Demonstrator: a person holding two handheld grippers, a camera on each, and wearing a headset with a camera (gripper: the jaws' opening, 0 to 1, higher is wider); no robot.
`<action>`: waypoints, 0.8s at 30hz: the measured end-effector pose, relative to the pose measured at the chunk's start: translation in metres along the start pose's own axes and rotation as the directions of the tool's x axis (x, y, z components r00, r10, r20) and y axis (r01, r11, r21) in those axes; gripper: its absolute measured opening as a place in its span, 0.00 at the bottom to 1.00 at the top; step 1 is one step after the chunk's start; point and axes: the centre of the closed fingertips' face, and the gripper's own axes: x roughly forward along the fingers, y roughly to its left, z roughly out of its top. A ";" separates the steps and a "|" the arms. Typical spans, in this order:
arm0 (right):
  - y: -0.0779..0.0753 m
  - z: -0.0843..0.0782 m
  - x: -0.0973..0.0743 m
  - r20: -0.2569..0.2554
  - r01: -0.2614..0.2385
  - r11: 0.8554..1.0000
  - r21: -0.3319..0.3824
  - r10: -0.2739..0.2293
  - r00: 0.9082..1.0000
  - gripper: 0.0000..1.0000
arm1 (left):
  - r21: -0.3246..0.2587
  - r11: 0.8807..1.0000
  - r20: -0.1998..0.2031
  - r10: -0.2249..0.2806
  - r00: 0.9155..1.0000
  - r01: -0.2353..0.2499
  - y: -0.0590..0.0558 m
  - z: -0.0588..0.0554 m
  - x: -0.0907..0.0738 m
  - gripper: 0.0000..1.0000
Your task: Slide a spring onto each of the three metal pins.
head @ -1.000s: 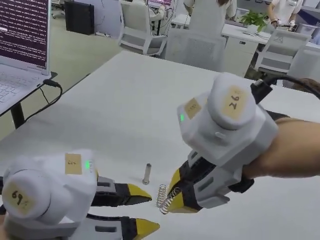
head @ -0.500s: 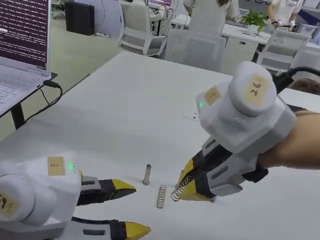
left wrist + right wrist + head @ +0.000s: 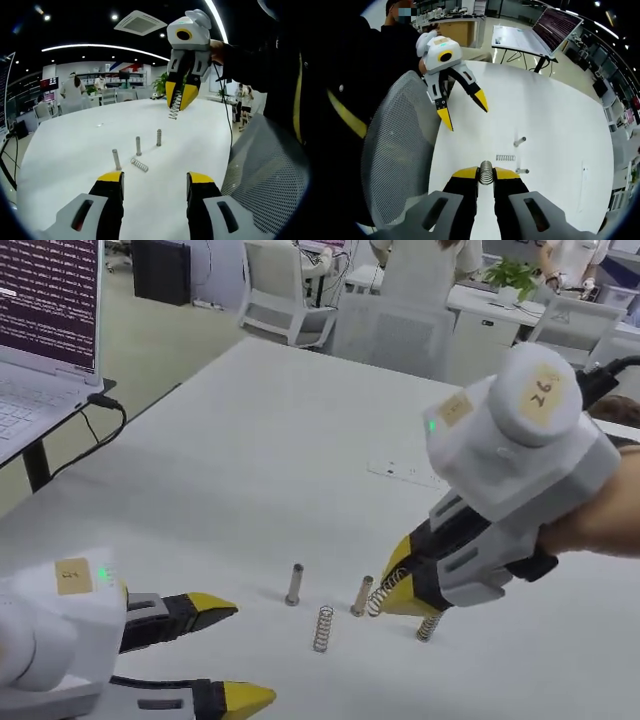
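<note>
The left gripper (image 3: 250, 652), at seven o'clock, has its jaws apart. Between the left pin (image 3: 294, 585) and the middle pin (image 3: 361, 596) lies a loose spring (image 3: 322, 629). The right gripper (image 3: 398, 590), at three o'clock, clamps a tilted spring (image 3: 382, 595) beside the middle pin; it may catch the tip and topple the pin.

Bright, even office light from ceiling strips (image 3: 100, 47); table (image 3: 250, 440) near-white, shadows faint and soft. Gripper views curve hard at edges.
</note>
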 end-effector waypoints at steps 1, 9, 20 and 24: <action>-0.002 -0.001 -0.001 0.001 0.005 1.000 0.005 -0.005 1.000 0.08 | -0.003 1.000 -0.003 0.004 1.000 -0.004 0.001 -0.002 -0.001 0.45; -0.020 -0.012 -0.013 -0.011 0.050 0.998 0.038 -0.050 0.999 0.09 | -0.014 1.000 -0.009 0.021 1.000 -0.021 0.005 -0.005 -0.003 0.50; -0.048 -0.031 -0.013 -0.060 0.103 0.992 0.077 -0.099 0.993 0.09 | -0.003 1.000 -0.016 0.007 1.000 -0.007 -0.002 0.000 0.000 0.53; -0.053 -0.035 -0.007 -0.074 0.095 0.992 0.088 -0.089 0.993 0.09 | 0.006 1.000 -0.012 -0.001 1.000 0.001 -0.004 0.003 0.001 0.53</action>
